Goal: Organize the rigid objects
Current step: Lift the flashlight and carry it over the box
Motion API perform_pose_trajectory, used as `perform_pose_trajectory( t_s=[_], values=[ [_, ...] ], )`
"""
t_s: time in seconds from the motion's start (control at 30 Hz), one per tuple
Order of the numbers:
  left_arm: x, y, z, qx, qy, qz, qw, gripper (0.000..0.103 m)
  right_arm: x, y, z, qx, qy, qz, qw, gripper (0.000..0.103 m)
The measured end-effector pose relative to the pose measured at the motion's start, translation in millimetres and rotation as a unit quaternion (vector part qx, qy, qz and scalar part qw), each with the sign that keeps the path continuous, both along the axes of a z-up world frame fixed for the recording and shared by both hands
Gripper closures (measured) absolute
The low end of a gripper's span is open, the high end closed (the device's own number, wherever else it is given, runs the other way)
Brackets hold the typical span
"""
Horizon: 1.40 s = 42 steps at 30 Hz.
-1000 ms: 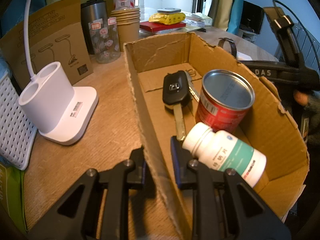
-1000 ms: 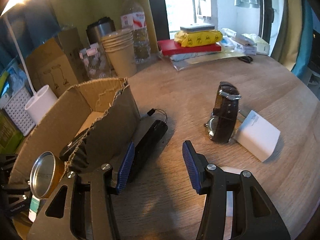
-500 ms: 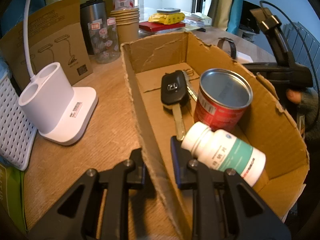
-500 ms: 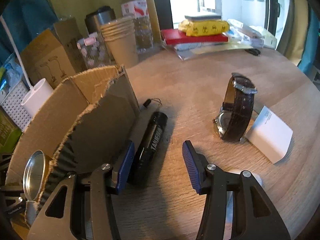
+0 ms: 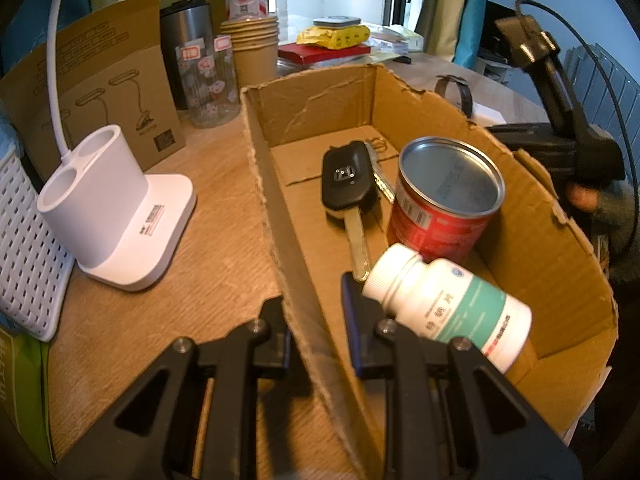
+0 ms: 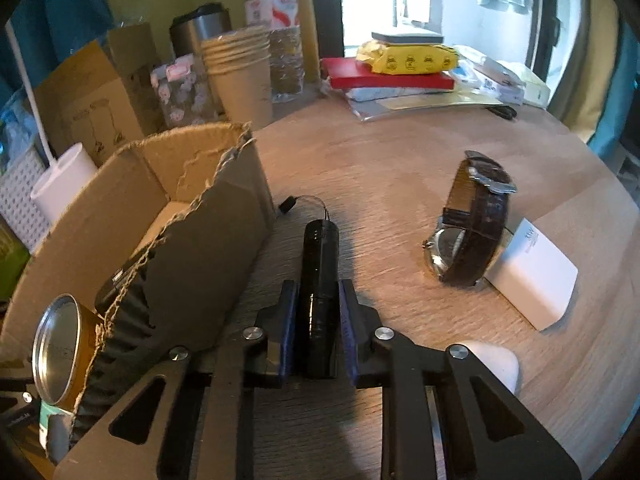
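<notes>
2 grippers, both clamped: your left gripper point(image 5: 316, 320) pinches the cardboard box point(image 5: 552, 264) wall, your right gripper point(image 6: 318, 320) squeezes the black flashlight point(image 6: 320, 276).

Nearest your left fingers, inside the box, a white pill bottle point(image 5: 448, 308) lies on its side against the red can point(image 5: 444, 204), with the car key point(image 5: 346, 184) just beyond. Your flashlight lies on the table point(image 6: 380, 168) just beside the box's torn outer wall, which stands close on its left. Further right, well apart, the brown-strapped watch point(image 6: 472, 224) leans by a white charger point(image 6: 536, 276); paper cups point(image 6: 240, 76) stand behind.
</notes>
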<state>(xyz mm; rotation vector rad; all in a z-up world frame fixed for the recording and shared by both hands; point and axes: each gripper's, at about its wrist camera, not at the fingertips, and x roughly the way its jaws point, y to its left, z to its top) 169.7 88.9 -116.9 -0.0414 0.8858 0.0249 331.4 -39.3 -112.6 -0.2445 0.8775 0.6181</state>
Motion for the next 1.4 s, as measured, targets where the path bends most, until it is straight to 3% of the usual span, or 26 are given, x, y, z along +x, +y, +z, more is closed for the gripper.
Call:
perform_pose_trajectory(
  t_s=[0.47,1.4],
  values=[
    [0,0,0,0.0,0.0,0.0,1.0,0.081,-21,-46,33,0.069,-0.049,-0.063,0.994,0.081],
    [0,0,0,0.0,0.0,0.0,1.0,0.081,-70,-55,103,0.124,-0.13,-0.049,0.983,0.081]
  ],
)
